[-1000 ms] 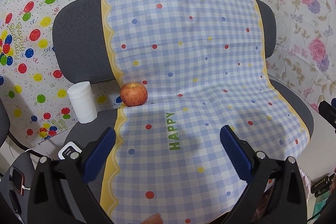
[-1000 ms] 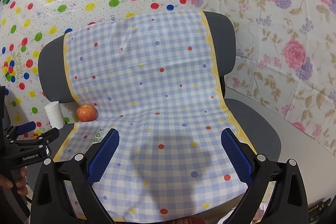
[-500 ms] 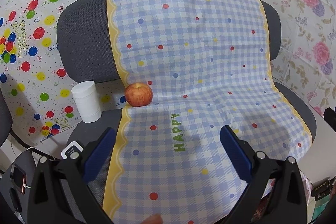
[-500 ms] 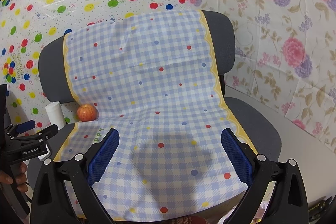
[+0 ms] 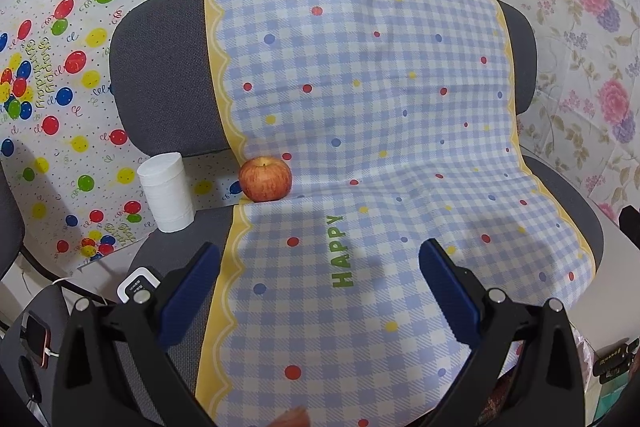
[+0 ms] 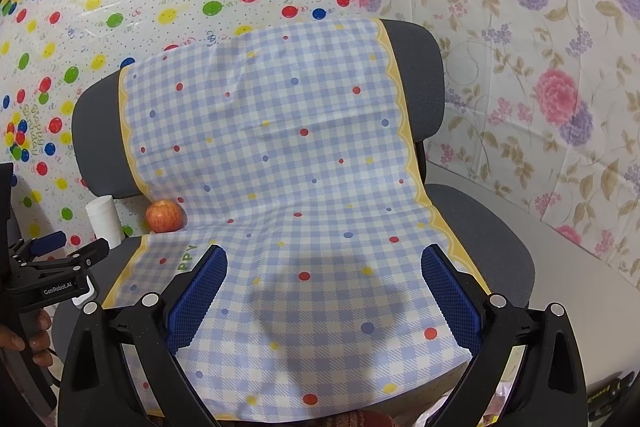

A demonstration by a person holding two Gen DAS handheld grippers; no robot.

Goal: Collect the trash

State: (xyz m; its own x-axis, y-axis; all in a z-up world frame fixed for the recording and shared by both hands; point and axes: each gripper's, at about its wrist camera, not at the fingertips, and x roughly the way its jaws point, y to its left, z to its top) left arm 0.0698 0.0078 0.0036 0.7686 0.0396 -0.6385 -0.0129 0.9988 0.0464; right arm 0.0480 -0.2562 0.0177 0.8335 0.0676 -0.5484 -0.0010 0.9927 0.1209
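"HAPPY" is being shown in green on the checked cloth [image 5: 360, 131] between the jaws of the left gripper [image 5: 320, 291]; in the right wrist view only "PPY" can be read, the rest being cut off by the right gripper [image 6: 322, 291]. "GenRobot.AI" is printed on the left gripper's body. Both grippers are being held released, jaws wide apart, nothing being touched. The apple [image 5: 265, 179] and the white roll [image 5: 166, 197] are sitting beyond the left jaw.
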